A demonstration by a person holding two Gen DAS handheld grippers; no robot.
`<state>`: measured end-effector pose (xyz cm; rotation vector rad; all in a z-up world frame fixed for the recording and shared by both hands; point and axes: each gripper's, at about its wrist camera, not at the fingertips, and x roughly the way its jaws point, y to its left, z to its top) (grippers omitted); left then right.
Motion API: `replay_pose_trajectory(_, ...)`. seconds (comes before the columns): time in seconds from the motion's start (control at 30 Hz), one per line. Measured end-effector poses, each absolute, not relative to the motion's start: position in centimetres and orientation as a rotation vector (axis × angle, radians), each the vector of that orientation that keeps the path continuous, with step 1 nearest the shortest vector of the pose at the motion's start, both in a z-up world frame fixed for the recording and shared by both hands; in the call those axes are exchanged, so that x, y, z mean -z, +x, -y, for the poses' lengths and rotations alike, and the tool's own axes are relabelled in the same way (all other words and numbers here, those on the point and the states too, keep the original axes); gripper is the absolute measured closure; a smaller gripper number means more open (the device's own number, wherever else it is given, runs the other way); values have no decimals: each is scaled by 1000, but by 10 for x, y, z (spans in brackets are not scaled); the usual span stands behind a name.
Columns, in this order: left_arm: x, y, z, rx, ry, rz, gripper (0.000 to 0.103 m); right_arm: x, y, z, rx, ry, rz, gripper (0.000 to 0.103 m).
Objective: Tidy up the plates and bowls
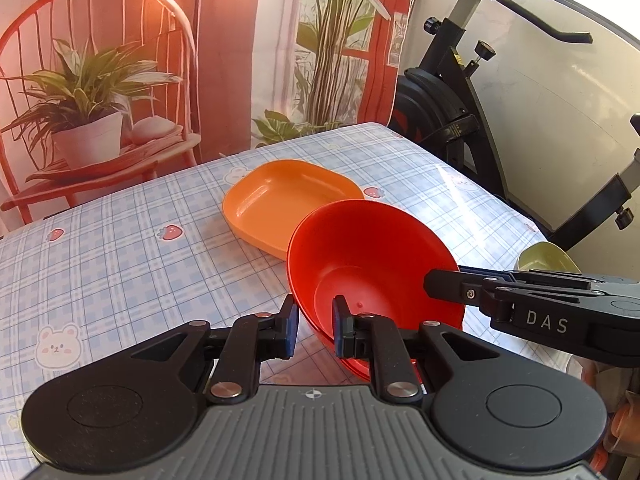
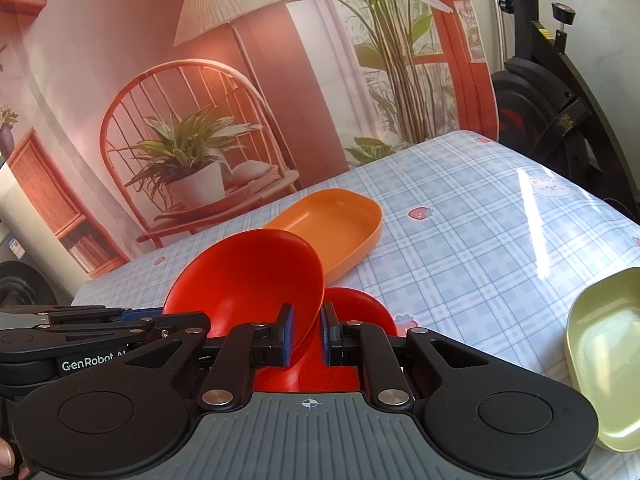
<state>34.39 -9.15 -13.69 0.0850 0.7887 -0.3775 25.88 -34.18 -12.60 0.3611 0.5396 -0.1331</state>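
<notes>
A red bowl (image 1: 372,256) is tilted above the table. My left gripper (image 1: 316,326) has its fingers either side of the bowl's near rim, apart from it. My right gripper (image 2: 306,334) is shut on the opposite rim of the red bowl (image 2: 248,276); its body (image 1: 560,308) enters the left wrist view from the right. A second red bowl (image 2: 356,312) lies under the first. An orange plate (image 1: 288,200) lies behind them; it also shows in the right wrist view (image 2: 336,224). A pale green plate (image 2: 608,364) lies at the right.
The table (image 1: 120,248) has a blue checked cloth (image 2: 480,216). A printed backdrop hangs behind it. A black exercise bike (image 1: 460,112) stands past the table's right edge. The green plate's rim (image 1: 548,256) shows near that edge.
</notes>
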Motion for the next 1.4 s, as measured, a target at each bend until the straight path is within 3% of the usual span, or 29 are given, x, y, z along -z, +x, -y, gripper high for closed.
replay_pose_trajectory(1.4,163,346,119,424,150,-874,75,148,246,369,179,445,-572,89)
